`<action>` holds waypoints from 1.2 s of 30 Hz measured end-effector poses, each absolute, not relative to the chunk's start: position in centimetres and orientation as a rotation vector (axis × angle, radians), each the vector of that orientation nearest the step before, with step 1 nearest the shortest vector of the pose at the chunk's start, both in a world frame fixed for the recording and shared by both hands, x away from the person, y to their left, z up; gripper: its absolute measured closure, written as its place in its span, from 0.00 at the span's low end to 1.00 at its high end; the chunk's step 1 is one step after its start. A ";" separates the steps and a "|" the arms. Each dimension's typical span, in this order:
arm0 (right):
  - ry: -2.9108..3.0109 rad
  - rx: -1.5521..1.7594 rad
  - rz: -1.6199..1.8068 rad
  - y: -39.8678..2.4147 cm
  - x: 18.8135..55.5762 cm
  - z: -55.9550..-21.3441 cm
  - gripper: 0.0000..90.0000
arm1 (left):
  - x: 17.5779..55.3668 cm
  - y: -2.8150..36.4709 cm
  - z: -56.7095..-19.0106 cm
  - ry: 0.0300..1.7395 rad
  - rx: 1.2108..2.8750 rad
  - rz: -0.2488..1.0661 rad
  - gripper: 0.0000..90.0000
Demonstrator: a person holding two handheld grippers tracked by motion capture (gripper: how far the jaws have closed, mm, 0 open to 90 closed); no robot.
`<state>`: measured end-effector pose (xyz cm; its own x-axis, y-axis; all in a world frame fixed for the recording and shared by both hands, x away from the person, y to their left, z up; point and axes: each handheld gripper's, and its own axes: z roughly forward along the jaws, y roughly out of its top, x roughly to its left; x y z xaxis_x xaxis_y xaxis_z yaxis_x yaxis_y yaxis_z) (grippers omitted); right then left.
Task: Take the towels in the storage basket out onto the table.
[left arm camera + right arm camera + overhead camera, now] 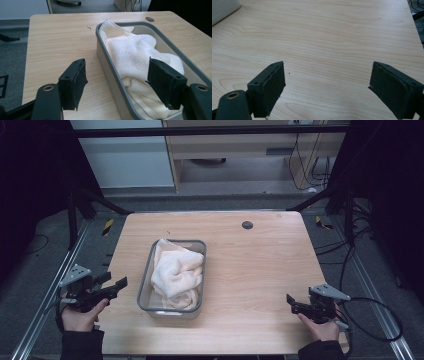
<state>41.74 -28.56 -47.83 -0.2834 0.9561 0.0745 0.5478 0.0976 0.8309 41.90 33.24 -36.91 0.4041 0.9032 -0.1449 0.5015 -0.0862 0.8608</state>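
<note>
Both tongs sit low at the near edge of the wooden table (250, 270), one in each hand. On the left side, the left tongs (117, 284) stand wide apart and hold nothing. Their tips point at the grey tub (145, 285), which is just beside them. A white towel (177, 272) lies bunched up inside the tub and pokes up over its rim. In the left gripper view, the tub's long grey wall (110, 67) runs between the two black pads, so one pad hangs over the bare wood and the other pad (165, 82) hangs over the towel (132, 52). The pads do not touch either one.

Far off on the other side, the right tongs (291, 301) are apart too, with only bare wood between the pads (272, 87). They hold nothing. The tub is well away from them, and one pale corner (223, 8) of it peeks in at the top of the right gripper view.

Past the tub, a small round dark hole (247, 225) sits in the table top. Black cables (370, 310) trail off the right tongs onto the grey floor.
</note>
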 end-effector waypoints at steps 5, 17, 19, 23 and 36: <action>1.885 1.460 1.074 -28.6 41.8 -47.8 0.14 | 42.4 32.4 -36.2 1.207 1.764 0.539 0.33; 1.893 1.454 1.058 -28.6 41.9 -47.8 0.13 | 43.5 29.4 -34.0 1.134 1.882 0.553 0.32; 1.895 1.454 1.058 -28.6 41.9 -47.8 0.13 | 43.7 28.9 -33.7 1.124 1.895 0.554 0.32; 1.897 1.452 1.055 -28.6 41.9 -47.8 0.13 | 44.0 28.1 -33.3 1.113 1.931 0.552 0.31; 1.903 1.459 1.049 -28.6 42.0 -47.8 0.12 | 45.6 25.2 -32.4 1.073 2.045 0.513 0.30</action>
<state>41.95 -28.64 -47.80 -0.2860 0.9567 0.0532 0.5556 0.1204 0.8227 45.59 25.22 -32.43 0.5671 0.8237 0.0037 0.5198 -0.3614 0.7741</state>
